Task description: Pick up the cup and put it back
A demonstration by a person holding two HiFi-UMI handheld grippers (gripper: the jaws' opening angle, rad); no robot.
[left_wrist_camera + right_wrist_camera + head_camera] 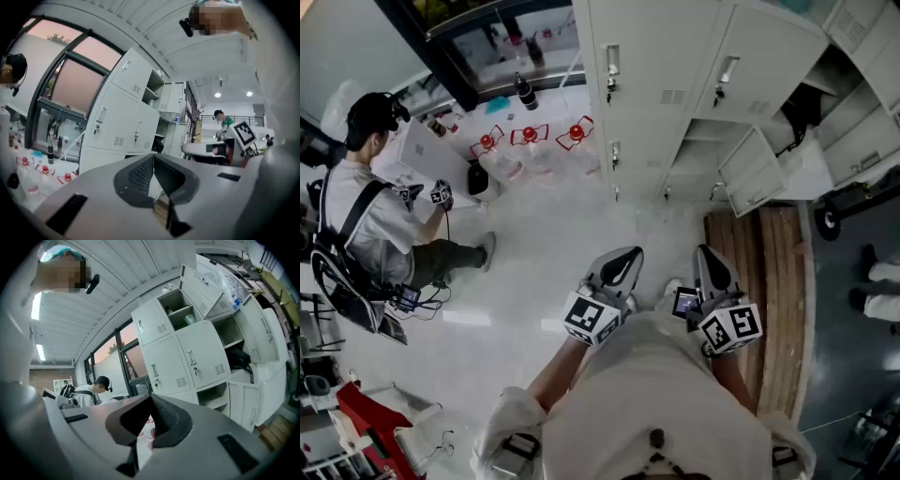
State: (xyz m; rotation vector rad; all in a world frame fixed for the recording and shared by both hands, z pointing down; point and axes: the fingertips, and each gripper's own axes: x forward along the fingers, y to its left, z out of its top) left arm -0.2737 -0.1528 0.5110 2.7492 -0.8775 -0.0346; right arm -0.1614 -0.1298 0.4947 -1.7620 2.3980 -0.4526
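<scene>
The left gripper [153,156] and right gripper [151,396] both have their jaws pressed together, with nothing between them. What looks like the cup [190,318] stands on the shelf of an open upper locker [174,300]. Bare white floor [546,246] lies open up to the locker fronts.

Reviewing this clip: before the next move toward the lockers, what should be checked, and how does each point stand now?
1. Left gripper empty: ok, jaws together, nothing between.
2. Right gripper empty: ok, jaws together, nothing between.
3. Jaws open for a grasp: not ok, both shut.
4. Cup found: cannot tell; a pale cup-like object sits in the open locker compartment.
5. Other person out of the way: ok, off to the left by the red-capped bottles.
</scene>
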